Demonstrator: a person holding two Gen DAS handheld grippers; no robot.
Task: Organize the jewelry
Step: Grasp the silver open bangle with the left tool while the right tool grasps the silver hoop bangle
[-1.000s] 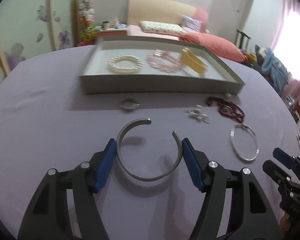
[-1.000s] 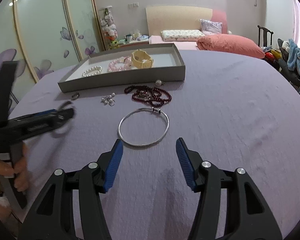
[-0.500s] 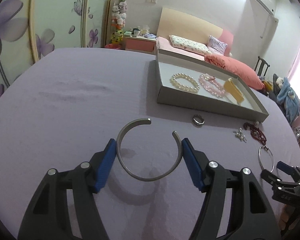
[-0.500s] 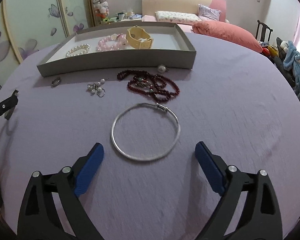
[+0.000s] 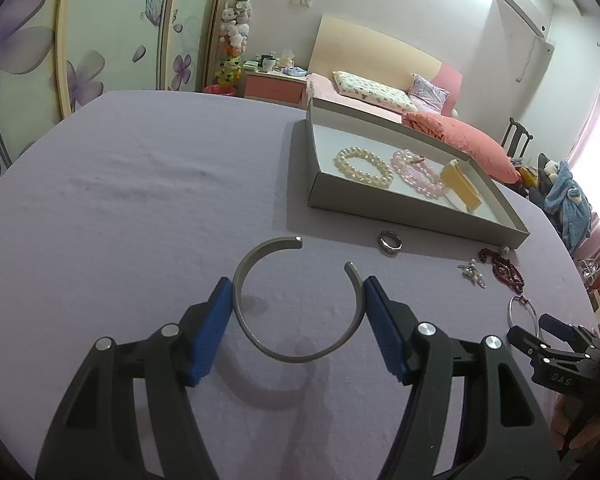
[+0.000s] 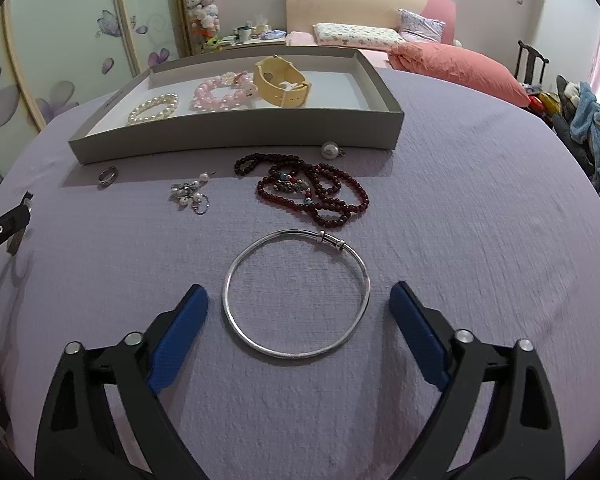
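Observation:
My left gripper (image 5: 298,312) is shut on an open grey metal cuff bangle (image 5: 260,332) and holds it above the purple cloth. My right gripper (image 6: 298,328) is open wide, its blue pads on either side of a thin closed silver bangle (image 6: 256,342) lying on the cloth. The grey tray (image 6: 236,136) holds a pearl bracelet (image 6: 153,109), a pink bead bracelet (image 6: 220,92) and a yellow band (image 6: 282,82). The tray also shows in the left wrist view (image 5: 416,216).
On the cloth before the tray lie a dark red bead necklace (image 6: 320,194), a single pearl (image 6: 330,149), a small pearl cluster (image 6: 190,196) and a silver ring (image 6: 108,176). A bed and pillows stand behind the table.
My left gripper has swung left and away from the tray, still holding the cuff. My right gripper has opened wider and moved down over the silver bangle.

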